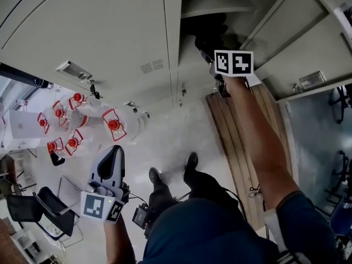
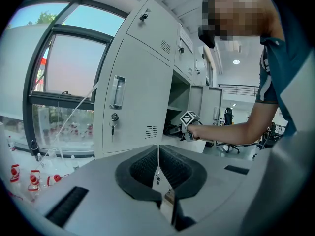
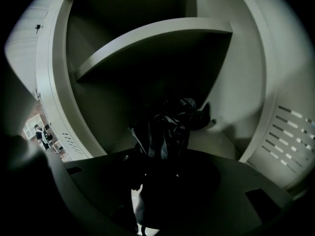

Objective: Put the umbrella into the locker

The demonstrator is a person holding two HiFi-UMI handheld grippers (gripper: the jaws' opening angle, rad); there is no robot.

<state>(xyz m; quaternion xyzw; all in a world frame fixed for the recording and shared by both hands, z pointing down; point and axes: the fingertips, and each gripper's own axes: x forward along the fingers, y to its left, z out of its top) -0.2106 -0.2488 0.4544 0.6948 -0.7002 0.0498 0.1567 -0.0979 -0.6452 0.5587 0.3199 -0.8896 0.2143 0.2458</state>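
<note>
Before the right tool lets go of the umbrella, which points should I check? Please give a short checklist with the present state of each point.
1. The locker door is open: ok, it stands swung aside.
2. The umbrella is inside, below the shelf: ok.
3. The umbrella lies supported and does not hang from the tool: cannot tell, it is too dark beneath it.
4. The right tool has a grip: ok, its jaws are closed on the umbrella.
5. The left tool is out of the way: ok, it is shut, empty and held low, apart from the right tool.
</note>
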